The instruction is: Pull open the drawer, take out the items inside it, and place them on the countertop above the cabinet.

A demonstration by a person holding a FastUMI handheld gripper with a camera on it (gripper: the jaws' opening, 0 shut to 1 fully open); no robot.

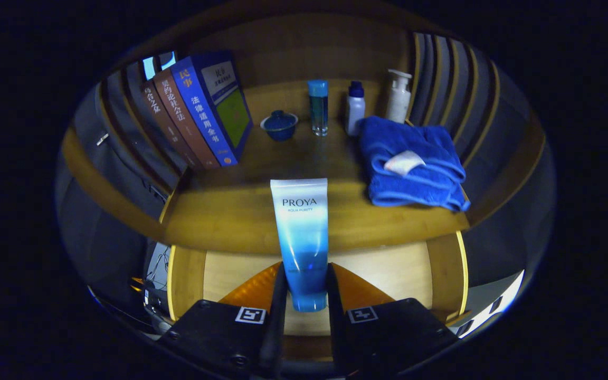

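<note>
Gripping: you are pinching the tube (302, 237) with the gripper (304, 295), both fingers pressing on its lower end, cap pointing down and the flat end pointing up toward the countertop.
Tube position: it is hanging above the open drawer (388, 269), its upper half showing in front of the countertop (219, 216) edge, not yet resting on it.
Drawer: it is standing pulled open directly below the tube; the pale floor showing beside the fingers is looking bare, though the part under the gripper is hidden from you.
Progress: opening is done and taking out looks done for this item; setting the tube down is what is remaining, by my judgement.
Countertop: wooden, lying just beyond the tube; the blue towel (415, 161) is sitting right of the tube, the leaning books (198, 113) left of it.
Farther back: a small blue lidded cup (279, 125), a slim teal bottle (318, 105), a white bottle (355, 108) and a pump bottle (398, 96) are standing behind the tube.
Room: slatted wooden walls are closing in the nook, dimly lit.
</note>
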